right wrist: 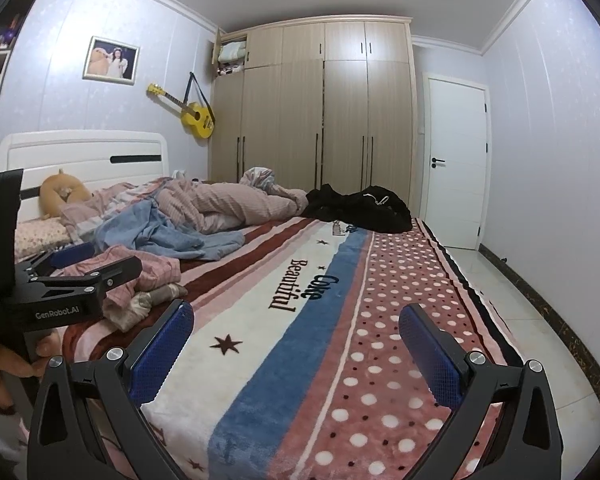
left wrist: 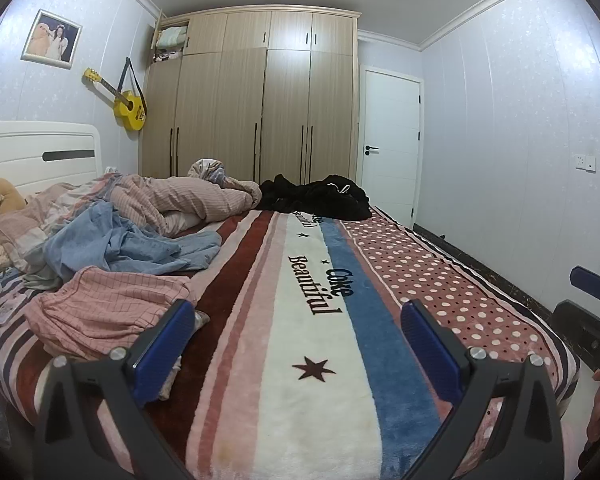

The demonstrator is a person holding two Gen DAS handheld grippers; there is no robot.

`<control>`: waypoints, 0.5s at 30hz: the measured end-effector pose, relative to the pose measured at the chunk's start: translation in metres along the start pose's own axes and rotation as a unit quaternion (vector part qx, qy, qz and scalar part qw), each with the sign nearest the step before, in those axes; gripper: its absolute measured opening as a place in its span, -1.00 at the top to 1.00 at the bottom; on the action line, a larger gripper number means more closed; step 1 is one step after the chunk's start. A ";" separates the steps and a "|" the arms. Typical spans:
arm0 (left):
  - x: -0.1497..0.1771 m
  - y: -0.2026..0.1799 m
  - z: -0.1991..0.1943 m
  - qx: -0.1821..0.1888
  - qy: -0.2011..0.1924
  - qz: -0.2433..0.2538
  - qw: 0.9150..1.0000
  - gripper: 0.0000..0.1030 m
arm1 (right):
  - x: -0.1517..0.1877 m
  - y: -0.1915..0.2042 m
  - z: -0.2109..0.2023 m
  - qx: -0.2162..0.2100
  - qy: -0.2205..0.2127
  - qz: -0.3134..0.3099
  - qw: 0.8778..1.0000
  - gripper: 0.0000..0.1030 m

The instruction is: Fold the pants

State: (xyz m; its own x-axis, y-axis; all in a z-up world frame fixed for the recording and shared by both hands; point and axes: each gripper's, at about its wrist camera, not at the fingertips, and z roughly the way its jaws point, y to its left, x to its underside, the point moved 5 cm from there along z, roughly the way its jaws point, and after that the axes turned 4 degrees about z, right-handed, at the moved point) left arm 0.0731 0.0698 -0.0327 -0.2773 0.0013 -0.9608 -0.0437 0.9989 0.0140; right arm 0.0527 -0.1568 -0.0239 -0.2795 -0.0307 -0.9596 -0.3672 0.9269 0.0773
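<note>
Two handheld grippers hover above the near end of a bed [left wrist: 320, 420] covered by a striped and polka-dotted blanket [left wrist: 420, 280] printed with the words "Coke Beautiful". The left gripper [left wrist: 296, 344] has its jaws spread wide with nothing between them, above the blanket's cream and blue stripes; the right gripper [right wrist: 296, 344] likewise hangs with wide, empty jaws over the blue stripe and the dotted panel. The pink checked pants [left wrist: 108, 304] lie crumpled on the left side of the bed, just beside the left gripper's left finger and untouched by either tool. Beyond the pants sits a rumpled blue garment [left wrist: 140, 244], then a bunched pink quilt [left wrist: 188, 200], and a heap of black clothing [left wrist: 320, 196] lies at the far end of the blanket. A person's hand [right wrist: 8, 364] grips the left tool's handle at the edge of the right wrist view. A yellow guitar [left wrist: 130, 106] hangs on the wall beside a tall wooden wardrobe [left wrist: 260, 100], and a white door [left wrist: 390, 140] stands shut.
</note>
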 end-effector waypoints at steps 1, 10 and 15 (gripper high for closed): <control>0.000 0.000 0.000 0.000 0.000 0.000 1.000 -0.98 | -0.001 0.000 0.000 0.000 0.000 0.001 1.000 -0.99; -0.001 -0.001 0.000 -0.001 -0.001 0.001 1.000 -0.98 | -0.001 -0.002 0.001 -0.001 0.000 0.000 1.000 -0.99; -0.002 -0.003 0.000 -0.002 -0.002 0.001 1.000 -0.98 | -0.001 -0.002 0.001 -0.002 0.000 0.002 1.000 -0.99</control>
State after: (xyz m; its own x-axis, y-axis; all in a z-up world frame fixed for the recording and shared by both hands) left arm 0.0742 0.0670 -0.0311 -0.2742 0.0036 -0.9617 -0.0473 0.9987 0.0172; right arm 0.0548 -0.1582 -0.0237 -0.2815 -0.0271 -0.9592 -0.3696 0.9255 0.0823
